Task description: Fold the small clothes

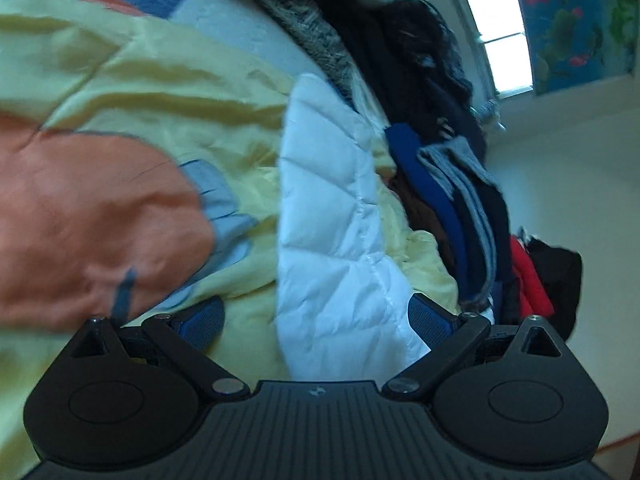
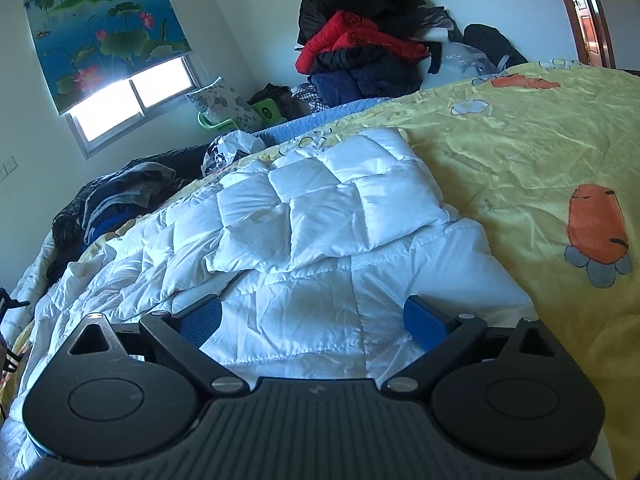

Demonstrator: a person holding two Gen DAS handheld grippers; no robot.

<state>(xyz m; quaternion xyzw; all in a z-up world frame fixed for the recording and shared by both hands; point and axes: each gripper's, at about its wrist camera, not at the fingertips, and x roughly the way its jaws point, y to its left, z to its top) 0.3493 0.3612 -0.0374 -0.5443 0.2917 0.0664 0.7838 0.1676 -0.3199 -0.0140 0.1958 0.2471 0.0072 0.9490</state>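
In the left wrist view, the left gripper (image 1: 316, 320) hangs with its jaws wide and nothing between them, its two blue pads apart over the bed. Just ahead of it lies one white quilted jacket (image 1: 332, 240), a puffy strip running away from the gripper across the yellow bedspread (image 1: 160, 80), with a single large orange carrot print (image 1: 92, 220) off to the gripper's left and a heap of dark clothes (image 1: 452, 184) beyond to its right; this view is motion-blurred. In the right wrist view, the right gripper (image 2: 314, 322) is likewise spread wide and empty, poised right over the near hem of the same jacket, which lies straight ahead with one padded panel already laid across its body. To the gripper's right the bedspread shows two carrot prints; far ahead stands one pile of red and dark garments (image 2: 360, 44) against the wall. The step looks like an approach between folds: next, each gripper probably needs to drop onto an edge, close on it, and carry it over evenly.
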